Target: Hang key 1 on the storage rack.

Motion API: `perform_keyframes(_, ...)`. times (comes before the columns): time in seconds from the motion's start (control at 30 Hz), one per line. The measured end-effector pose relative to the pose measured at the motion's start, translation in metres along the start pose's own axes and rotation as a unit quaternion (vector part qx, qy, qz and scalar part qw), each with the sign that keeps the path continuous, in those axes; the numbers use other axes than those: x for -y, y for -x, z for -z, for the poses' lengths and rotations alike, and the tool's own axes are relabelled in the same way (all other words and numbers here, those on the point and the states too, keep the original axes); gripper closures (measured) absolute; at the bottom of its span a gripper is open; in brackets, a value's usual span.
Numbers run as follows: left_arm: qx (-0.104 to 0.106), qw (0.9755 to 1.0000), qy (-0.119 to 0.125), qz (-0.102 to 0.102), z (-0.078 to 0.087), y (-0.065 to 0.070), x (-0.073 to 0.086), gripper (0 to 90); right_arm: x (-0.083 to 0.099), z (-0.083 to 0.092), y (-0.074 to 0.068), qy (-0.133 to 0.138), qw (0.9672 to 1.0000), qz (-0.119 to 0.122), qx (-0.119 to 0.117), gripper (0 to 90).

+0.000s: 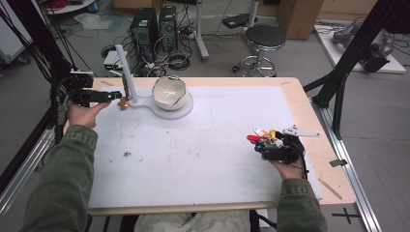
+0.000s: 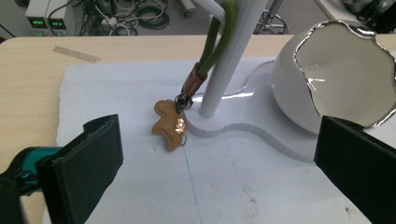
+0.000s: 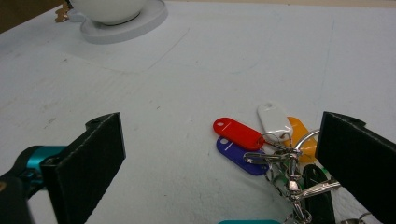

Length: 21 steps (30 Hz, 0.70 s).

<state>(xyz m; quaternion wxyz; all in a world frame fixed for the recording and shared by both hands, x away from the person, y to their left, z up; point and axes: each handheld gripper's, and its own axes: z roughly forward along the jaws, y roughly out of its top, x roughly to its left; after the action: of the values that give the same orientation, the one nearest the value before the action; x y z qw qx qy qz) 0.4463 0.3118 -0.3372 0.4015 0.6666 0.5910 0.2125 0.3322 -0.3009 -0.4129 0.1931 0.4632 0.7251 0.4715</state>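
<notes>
My left gripper (image 1: 117, 95) sits at the far left of the table (image 1: 309, 116), jaws spread wide with nothing between them. Just beyond them a small brown charm (image 2: 170, 125) lies flat on the white mat (image 2: 140, 196), apart from both pads. It hangs by a dark clip and a reddish-brown sleeve from a green cord (image 2: 215, 39) that runs up beside the white post (image 2: 229, 60) of a stand; the charm rests just beside the foot of that post. To the right of the post a white bowl (image 2: 289, 88) with a wavy silver rim sits on the stand's round base. My right gripper (image 1: 258, 145) rests near the right edge of the mat, jaws also wide and gripping nothing. A bunch of coloured key tags (image 3: 268, 140), red, blue, white and orange on metal rings, lies on the mat between and just ahead of its pads, close to the right-hand jaw.
</notes>
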Motion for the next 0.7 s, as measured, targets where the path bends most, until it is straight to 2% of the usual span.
perform_keyframes(0.27, 0.006, 0.9999, 0.009, 0.007, 0.006, -0.001, 0.014, 1.6, 0.000, 0.000, 0.000, -0.001, 1.0000, 0.001, 0.000, 0.8)
perform_keyframes(0.37, 0.015, 0.9997, 0.017, 0.009, 0.010, 0.001, 0.019, 1.6, 0.000, 0.000, 0.000, 0.000, 1.0000, 0.003, 0.001, 0.8)
perform_keyframes(0.47, 0.020, 0.9996, 0.022, -0.005, 0.014, 0.007, 0.025, 1.6, 0.000, 0.000, 0.000, 0.000, 1.0000, 0.002, 0.001, 0.8)
perform_keyframes(0.7, 0.029, 0.9990, 0.031, -0.012, 0.023, 0.014, 0.035, 1.6, 0.000, 0.000, 0.000, 0.000, 1.0000, 0.003, 0.000, 0.8)
